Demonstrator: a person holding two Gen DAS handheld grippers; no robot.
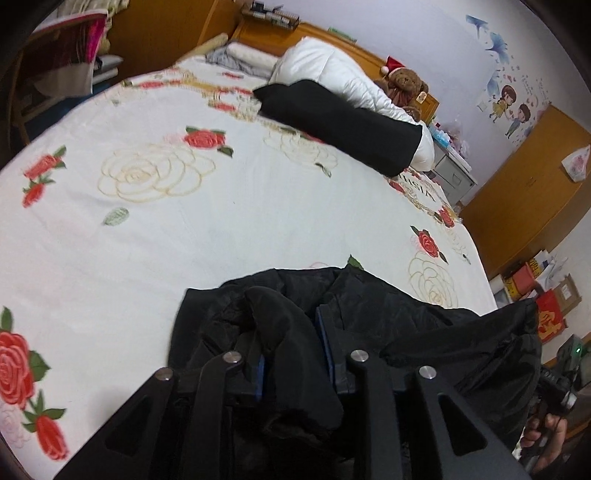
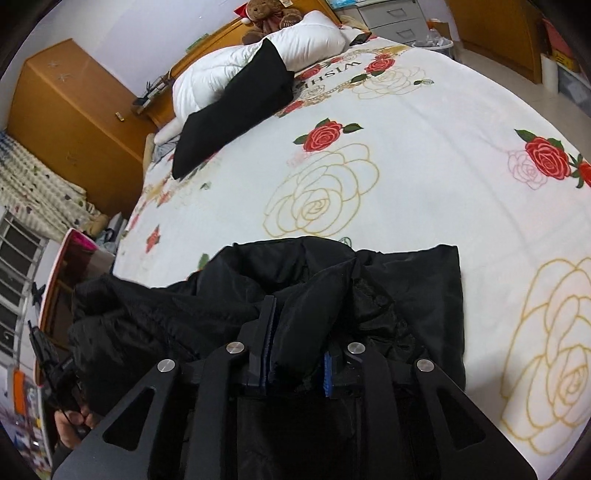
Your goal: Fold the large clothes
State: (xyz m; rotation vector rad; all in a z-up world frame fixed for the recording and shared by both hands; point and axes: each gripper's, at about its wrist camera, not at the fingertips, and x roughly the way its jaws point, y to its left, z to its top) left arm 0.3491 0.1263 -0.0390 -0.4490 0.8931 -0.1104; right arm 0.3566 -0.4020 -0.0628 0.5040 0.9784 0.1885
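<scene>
A crumpled black jacket lies at the near edge of the white rose-print bed sheet. My left gripper holds a thick fold of the jacket between its blue pads, and the cloth fills the gap. My right gripper pinches another bunched fold of the same jacket, which hides its right fingertip. The jacket stretches between the two grippers. In each wrist view, a hand on the other gripper's handle shows at the frame's edge.
A folded black garment leans on a white duvet at the head of the bed, beside a teddy bear. Orange wooden wardrobes and boxes flank the bed.
</scene>
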